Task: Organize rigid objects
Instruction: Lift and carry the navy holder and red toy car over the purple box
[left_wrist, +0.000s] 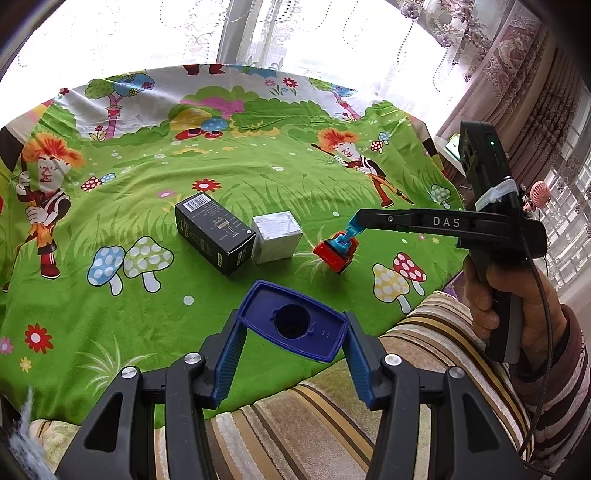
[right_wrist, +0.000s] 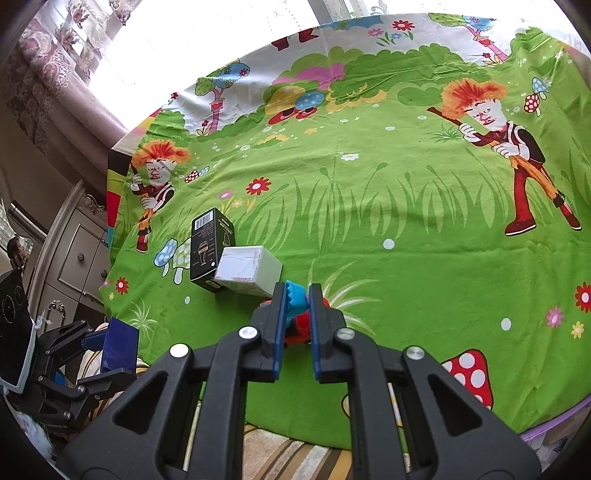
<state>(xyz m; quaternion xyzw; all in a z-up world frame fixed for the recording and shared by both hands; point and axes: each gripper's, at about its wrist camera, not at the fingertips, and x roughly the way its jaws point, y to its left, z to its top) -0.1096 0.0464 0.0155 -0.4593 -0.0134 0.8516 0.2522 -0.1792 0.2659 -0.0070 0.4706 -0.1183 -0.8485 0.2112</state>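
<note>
My left gripper (left_wrist: 293, 325) is shut on a dark blue rectangular plastic piece (left_wrist: 293, 319) with a round hole, held above the near edge of the green cartoon cloth (left_wrist: 110, 206). In the right wrist view the blue piece (right_wrist: 120, 345) shows at the lower left. My right gripper (right_wrist: 297, 295) is shut on the light blue top of a red toy (right_wrist: 299, 326), which rests on the cloth. In the left wrist view the right gripper (left_wrist: 351, 225) pinches the toy (left_wrist: 337, 253). A black box (left_wrist: 214, 232) lies beside a white cube box (left_wrist: 277, 236), left of the toy.
A striped blanket (left_wrist: 332, 413) covers the near edge under my left gripper. Curtains and a bright window (left_wrist: 258, 29) stand behind the table. A cabinet (right_wrist: 74, 254) stands at the left in the right wrist view.
</note>
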